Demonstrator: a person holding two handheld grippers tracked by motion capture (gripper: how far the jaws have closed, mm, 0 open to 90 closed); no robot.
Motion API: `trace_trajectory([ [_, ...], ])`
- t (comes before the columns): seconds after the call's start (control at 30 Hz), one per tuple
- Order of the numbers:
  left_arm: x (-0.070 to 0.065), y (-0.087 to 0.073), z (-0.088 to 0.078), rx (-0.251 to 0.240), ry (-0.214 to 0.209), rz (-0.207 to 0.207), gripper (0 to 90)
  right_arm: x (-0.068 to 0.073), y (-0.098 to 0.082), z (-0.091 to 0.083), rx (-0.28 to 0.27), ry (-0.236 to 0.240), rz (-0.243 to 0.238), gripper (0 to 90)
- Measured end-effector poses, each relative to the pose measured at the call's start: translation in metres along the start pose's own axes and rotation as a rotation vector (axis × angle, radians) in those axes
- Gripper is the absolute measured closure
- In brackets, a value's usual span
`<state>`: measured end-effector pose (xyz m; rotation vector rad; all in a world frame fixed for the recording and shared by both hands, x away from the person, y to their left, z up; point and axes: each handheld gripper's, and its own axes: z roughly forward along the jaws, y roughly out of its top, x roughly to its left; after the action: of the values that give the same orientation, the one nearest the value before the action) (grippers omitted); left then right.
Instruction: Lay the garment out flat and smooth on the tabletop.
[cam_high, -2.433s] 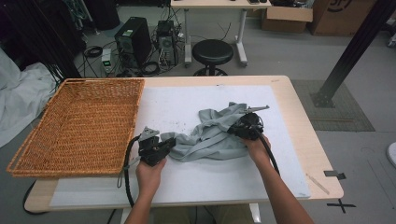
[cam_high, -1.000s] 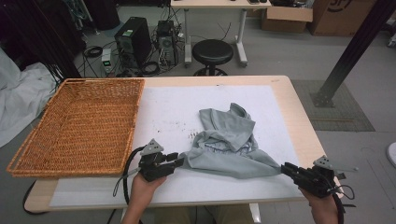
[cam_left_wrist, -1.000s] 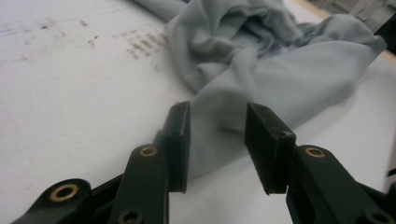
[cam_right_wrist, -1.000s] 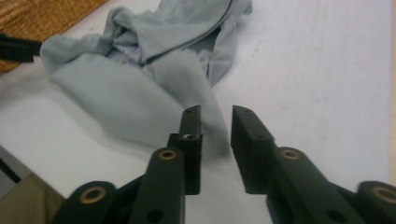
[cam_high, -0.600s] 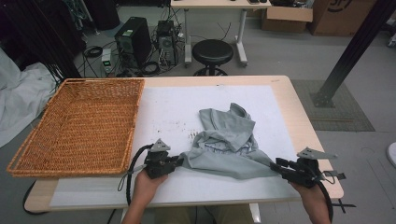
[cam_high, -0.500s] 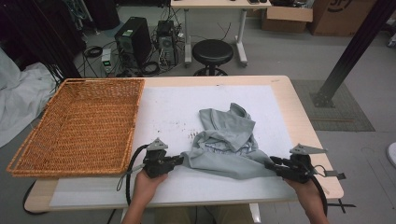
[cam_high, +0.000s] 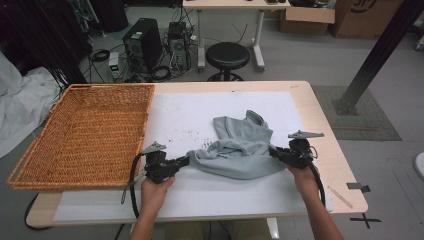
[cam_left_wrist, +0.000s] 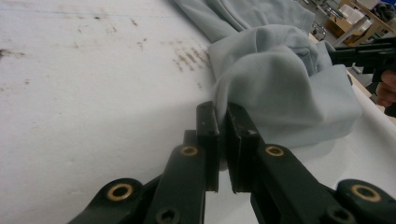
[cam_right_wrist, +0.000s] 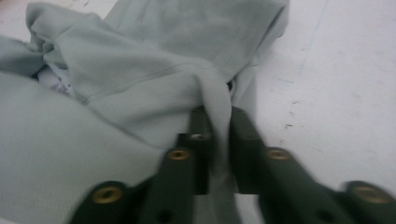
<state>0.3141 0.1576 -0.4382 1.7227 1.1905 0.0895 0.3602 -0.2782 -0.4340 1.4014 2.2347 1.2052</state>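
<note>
Right gripper now closer, crumpled pale-grey garment bunched.

Lab or workshop space, not a home: bare grey floor, desktop PC towers with loose cables behind the table, black round stool, cardboard boxes, black metal frame post, tape cross marking the floor.

Both forearms come up from the bottom of the high view, each hand wrapped around its tool. Left tongs sit lower left of centre, pointing right, jaws clamped tight with just a thin fold of fabric between them. Right tongs sit right of centre, pointing left; their jaws have just been closing, pinching fabric too.
</note>
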Motion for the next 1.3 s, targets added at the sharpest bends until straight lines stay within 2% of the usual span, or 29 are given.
trace_trajectory([
  [0.1,-0.001,0.000,-0.001,0.002,-0.003,0.010,85.2,-0.005,-0.008,-0.016,-0.046,0.017,0.034,66.6],
  [0.13,-0.001,-0.001,-0.002,0.001,-0.005,0.011,85.1,-0.008,-0.017,-0.028,-0.058,0.025,0.044,65.4],
  [0.17,-0.002,-0.001,-0.002,-0.005,-0.009,0.009,85.1,-0.008,-0.017,-0.028,-0.058,0.025,0.044,65.4],
  [0.3,-0.003,-0.004,-0.006,-0.015,-0.027,0.006,85.2,-0.014,-0.034,-0.049,-0.095,0.044,0.055,61.1],
  [0.37,-0.004,-0.005,-0.008,-0.015,-0.041,0.004,85.2,-0.015,-0.041,-0.052,-0.063,0.048,0.048,59.6],
  [0.43,-0.006,-0.007,-0.011,-0.019,-0.069,-0.003,85.2,-0.017,-0.047,-0.047,-0.017,0.058,0.043,59.8],
  [0.5,-0.007,-0.008,-0.014,-0.025,-0.093,-0.009,85.2,-0.016,-0.051,-0.043,0.016,0.061,0.025,71.8],
  [0.53,-0.008,-0.008,-0.017,-0.028,-0.103,-0.010,85.2,-0.014,-0.053,-0.042,0.013,0.068,0.015,84.1],
  [0.57,-0.009,-0.009,-0.020,-0.027,-0.116,-0.007,85.2,-0.012,-0.054,-0.044,0.008,0.083,0.013,84.8],
  [0.8,-0.017,-0.017,-0.040,-0.020,-0.158,0.015,85.2,0.004,-0.053,-0.075,-0.054,0.137,-0.033,85.7],
  [1.13,-0.032,-0.037,-0.076,-0.040,-0.267,0.034,85.1,0.029,-0.068,-0.126,-0.129,0.213,-0.052,85.5],
  [1.23,-0.036,-0.045,-0.082,-0.029,-0.288,0.040,85.1,0.036,-0.074,-0.139,-0.136,0.235,-0.056,85.5],
  [1.3,-0.038,-0.052,-0.085,-0.008,-0.284,0.054,85.1,0.040,-0.079,-0.145,-0.127,0.246,-0.061,85.5],
])
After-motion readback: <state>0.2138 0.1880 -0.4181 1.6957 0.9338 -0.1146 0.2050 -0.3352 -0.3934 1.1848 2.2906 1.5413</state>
